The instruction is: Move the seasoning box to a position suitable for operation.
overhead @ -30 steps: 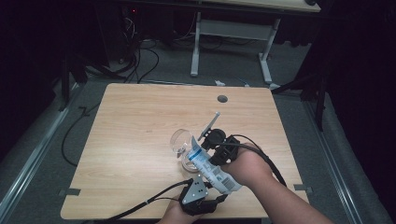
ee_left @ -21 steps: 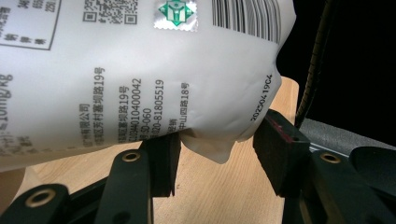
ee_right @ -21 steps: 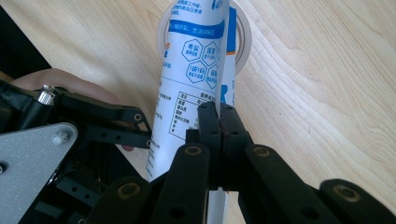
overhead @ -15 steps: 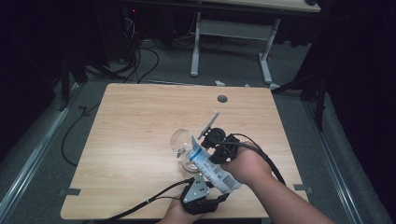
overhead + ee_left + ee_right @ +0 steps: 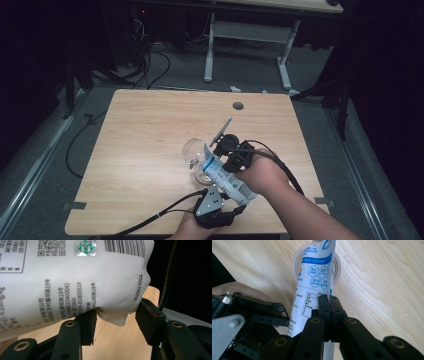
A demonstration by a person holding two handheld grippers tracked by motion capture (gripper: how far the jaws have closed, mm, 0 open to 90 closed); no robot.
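Right gripper view: right gripper (image 5: pixel 329 302) fingers pinch glossy pouch (image 5: pixel 312 277); left gripper (image 5: pixel 115 322) fingers clasp its crinkled base.

My high view looks forward and down over the whole desk (image 5: pixel 150 130); both tongs views sit close against the pouch (image 5: pixel 223 175), shared by all three.

The right gripper (image 5: pixel 329 305) reaches in from the right on an outstretched forearm, its fingers (image 5: pixel 324 307) pressed tightly together. The left gripper (image 5: pixel 116 320), near the bottom edge, holds its fingers (image 5: pixel 150 320) partly apart.
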